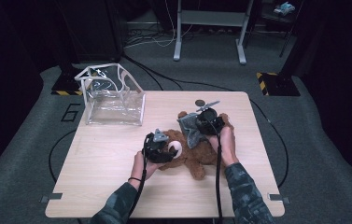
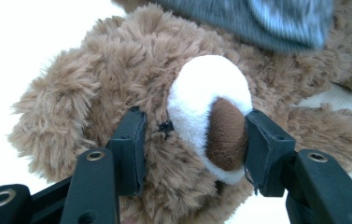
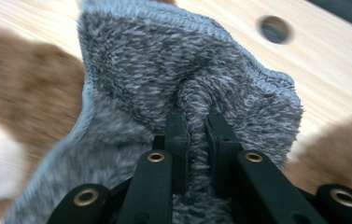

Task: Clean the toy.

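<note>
**Teddy bear steadied by the head while its grey garment is pinched**

The tabletop [image 1: 117,186] carries a clear plastic bag [image 1: 113,100], which stands well apart from both claws, beyond the left one, and is untouched. Between and just under the two claws a brown teddy bear [image 1: 197,156] is laid, its white muzzle [image 2: 208,105] turned toward the left claw [image 1: 164,151].

The bear's head is gripped by the left claw: the jaws are set about half open, one pad [image 2: 134,140] pressed into the fur beside the eye and the other against the side of the muzzle. This hold is judged to serve as an anchor, so that the toy is not dragged when the cloth is pulled.

A fold of the grey knitted garment [image 3: 164,70] is clamped by the right claw [image 3: 197,126], whose jaws are nearly closed on a ridge of the fabric; the rest of the cloth is spread beyond the claw's tips over the bear's body.

Both forearms are brought in from the near edge, the left hand [image 1: 141,165] held low beside the head, the right hand [image 1: 227,142] raised slightly over the torso with its claw pointed downward.
</note>
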A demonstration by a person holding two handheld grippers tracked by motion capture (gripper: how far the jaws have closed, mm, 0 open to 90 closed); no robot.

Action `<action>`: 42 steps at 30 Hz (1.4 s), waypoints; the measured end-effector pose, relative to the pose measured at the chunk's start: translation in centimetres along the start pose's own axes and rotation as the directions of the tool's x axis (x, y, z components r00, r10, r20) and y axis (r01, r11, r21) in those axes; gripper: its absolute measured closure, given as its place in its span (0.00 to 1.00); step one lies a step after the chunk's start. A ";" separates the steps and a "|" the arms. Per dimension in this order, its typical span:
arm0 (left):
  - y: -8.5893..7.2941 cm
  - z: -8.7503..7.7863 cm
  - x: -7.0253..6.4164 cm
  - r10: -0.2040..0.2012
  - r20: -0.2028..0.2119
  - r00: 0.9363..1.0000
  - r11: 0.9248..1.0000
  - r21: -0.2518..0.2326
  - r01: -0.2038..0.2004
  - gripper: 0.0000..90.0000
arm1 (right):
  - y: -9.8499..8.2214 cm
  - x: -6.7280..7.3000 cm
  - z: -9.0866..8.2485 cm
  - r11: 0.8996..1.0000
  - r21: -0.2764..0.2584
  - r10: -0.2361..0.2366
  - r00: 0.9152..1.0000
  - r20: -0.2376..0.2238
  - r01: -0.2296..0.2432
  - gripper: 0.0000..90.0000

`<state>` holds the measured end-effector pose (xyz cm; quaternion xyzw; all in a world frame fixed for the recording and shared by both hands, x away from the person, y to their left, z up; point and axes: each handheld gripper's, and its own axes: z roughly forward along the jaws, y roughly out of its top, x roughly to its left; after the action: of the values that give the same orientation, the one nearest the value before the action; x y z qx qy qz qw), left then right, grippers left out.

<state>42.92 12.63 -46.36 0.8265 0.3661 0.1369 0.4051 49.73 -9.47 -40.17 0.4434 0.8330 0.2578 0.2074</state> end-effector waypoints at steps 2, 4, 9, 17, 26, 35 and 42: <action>0.0 0.0 0.0 -0.001 0.000 1.000 1.000 -0.001 0.001 0.52 | -0.5 -0.9 -0.4 1.000 0.016 -0.004 0.999 0.044 0.004 0.91; 0.0 0.0 0.1 -0.002 0.000 1.000 1.000 -0.001 0.002 0.52 | -1.0 -1.7 -0.7 1.000 0.028 -0.011 0.995 0.097 0.009 0.91; 0.0 0.0 0.1 -0.004 0.003 1.000 1.000 -0.001 0.004 0.52 | -1.7 -3.3 -1.6 0.999 0.021 0.033 0.990 0.140 -0.036 0.91; 0.0 0.0 0.1 -0.007 0.003 1.000 1.000 -0.003 0.007 0.51 | -0.3 -1.9 -3.4 0.988 -0.116 0.091 0.992 -0.090 -0.101 0.90; 0.0 0.0 0.1 0.000 -0.001 1.000 1.000 0.003 0.000 0.51 | -0.4 0.8 -0.3 0.999 -0.036 0.025 0.995 -0.101 -0.029 0.90; 0.1 0.0 0.4 -0.001 0.010 1.000 1.000 0.002 0.001 0.51 | -2.4 -2.6 -0.5 0.999 0.007 0.052 0.998 0.041 -0.053 0.91; 0.3 0.0 0.9 -0.005 0.029 1.000 1.000 0.019 0.004 0.51 | -3.0 -3.3 -0.7 0.998 0.010 0.064 0.996 0.061 -0.065 0.90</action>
<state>43.68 13.15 -46.17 0.8314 0.3634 0.1204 0.4028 49.13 -13.89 -41.04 0.4788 0.8132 0.2456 0.2216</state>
